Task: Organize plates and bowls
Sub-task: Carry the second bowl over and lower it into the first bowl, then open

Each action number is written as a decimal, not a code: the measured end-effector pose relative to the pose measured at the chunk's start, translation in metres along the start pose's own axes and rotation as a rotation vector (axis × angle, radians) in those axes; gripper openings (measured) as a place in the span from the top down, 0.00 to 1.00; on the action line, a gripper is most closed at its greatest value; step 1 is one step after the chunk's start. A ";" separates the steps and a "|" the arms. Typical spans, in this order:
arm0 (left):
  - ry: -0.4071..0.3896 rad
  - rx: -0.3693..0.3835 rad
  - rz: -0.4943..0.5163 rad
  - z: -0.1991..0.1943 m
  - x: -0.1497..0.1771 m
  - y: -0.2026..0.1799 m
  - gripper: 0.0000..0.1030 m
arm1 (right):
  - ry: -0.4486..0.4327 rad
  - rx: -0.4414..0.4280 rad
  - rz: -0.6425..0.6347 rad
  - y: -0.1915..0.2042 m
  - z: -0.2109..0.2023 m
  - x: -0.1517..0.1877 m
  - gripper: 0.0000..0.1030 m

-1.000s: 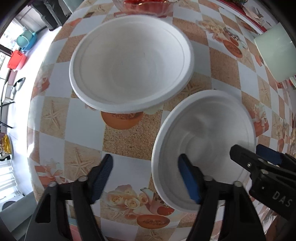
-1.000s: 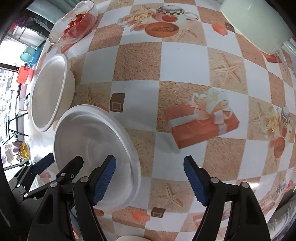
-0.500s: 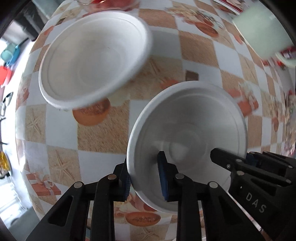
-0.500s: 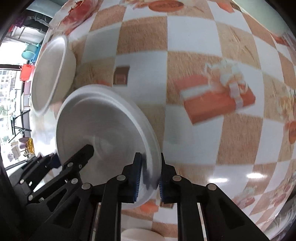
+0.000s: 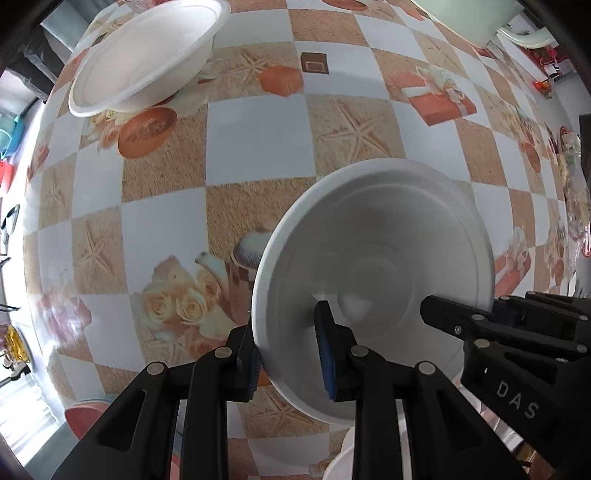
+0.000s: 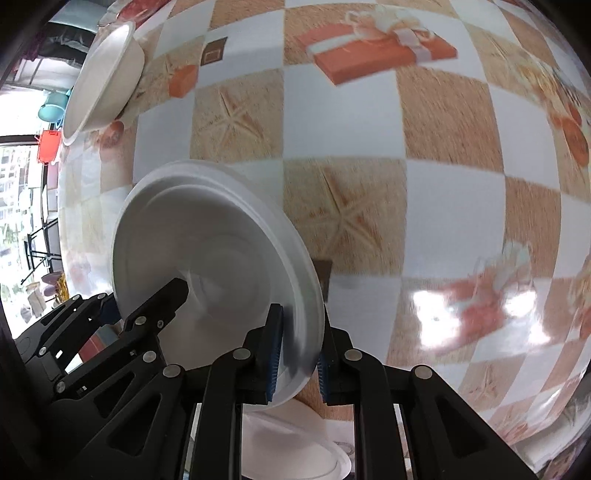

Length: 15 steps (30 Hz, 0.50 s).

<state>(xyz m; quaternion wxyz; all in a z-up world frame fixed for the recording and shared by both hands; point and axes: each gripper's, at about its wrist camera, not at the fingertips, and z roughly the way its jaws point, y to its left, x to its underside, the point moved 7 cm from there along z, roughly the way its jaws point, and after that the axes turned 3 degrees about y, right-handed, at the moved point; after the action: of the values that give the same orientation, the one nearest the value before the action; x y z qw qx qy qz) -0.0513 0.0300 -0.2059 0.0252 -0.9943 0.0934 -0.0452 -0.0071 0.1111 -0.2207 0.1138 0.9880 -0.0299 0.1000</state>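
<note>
A white foam bowl hangs just over the checked tablecloth, held from two sides. My left gripper is shut on its left rim, blue pads pressing both faces of the wall. My right gripper is shut on the opposite rim; it shows in the left wrist view as black fingers at the bowl's right edge. The left gripper also appears at the bowl's left side in the right wrist view. A second, larger white bowl rests on the table far off at the upper left.
Another white foam dish lies right under the grippers at the bottom edge, partly hidden. A pale green container stands at the far right corner. The tablecloth between the two bowls is bare. Beyond the table's left edge lie the floor and coloured tubs.
Both grippers went from open around the smaller bowl's rim to shut on it. They then carried the bowl together away from the larger bowl, toward the near side of the table.
</note>
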 end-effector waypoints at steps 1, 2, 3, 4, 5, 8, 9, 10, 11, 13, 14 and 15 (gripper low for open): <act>0.001 -0.001 -0.002 0.001 0.001 -0.001 0.72 | -0.002 0.002 0.002 -0.002 0.000 0.000 0.82; 0.002 -0.002 -0.003 0.000 0.001 -0.002 0.72 | -0.003 0.005 0.003 0.000 0.000 0.002 0.82; 0.003 -0.002 -0.005 0.000 0.000 -0.004 0.72 | -0.009 0.006 0.001 0.000 -0.001 0.002 0.82; -0.001 -0.004 -0.004 -0.004 -0.001 -0.007 0.72 | -0.015 0.007 0.002 -0.004 -0.004 0.003 0.82; -0.011 -0.006 -0.002 -0.007 -0.003 -0.007 0.72 | -0.023 0.004 0.001 -0.003 -0.007 0.003 0.82; -0.040 -0.012 0.006 -0.017 -0.011 0.000 0.72 | -0.049 -0.003 0.001 -0.009 -0.026 0.002 0.82; -0.048 -0.014 0.009 -0.024 -0.011 0.001 0.72 | -0.056 -0.003 0.000 -0.021 -0.029 0.012 0.82; -0.055 -0.017 0.013 -0.028 -0.012 -0.001 0.72 | -0.061 -0.002 0.000 -0.023 -0.034 0.017 0.82; -0.064 -0.019 0.019 -0.033 -0.012 -0.003 0.72 | -0.067 -0.001 0.000 -0.023 -0.038 0.019 0.82; -0.076 -0.020 0.030 -0.044 -0.009 -0.006 0.72 | -0.076 -0.003 0.001 -0.025 -0.044 0.027 0.82; -0.083 -0.020 0.035 -0.049 -0.002 -0.006 0.72 | -0.079 -0.003 -0.001 -0.022 -0.051 0.024 0.82; -0.088 -0.020 0.042 -0.053 0.001 -0.009 0.72 | -0.082 -0.004 -0.001 -0.023 -0.055 0.030 0.82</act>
<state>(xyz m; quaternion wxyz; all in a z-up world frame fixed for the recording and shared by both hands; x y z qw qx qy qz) -0.0540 0.0360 -0.1523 0.0201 -0.9933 0.1136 0.0001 0.0140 0.1448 -0.1674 0.1143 0.9911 -0.0341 0.0595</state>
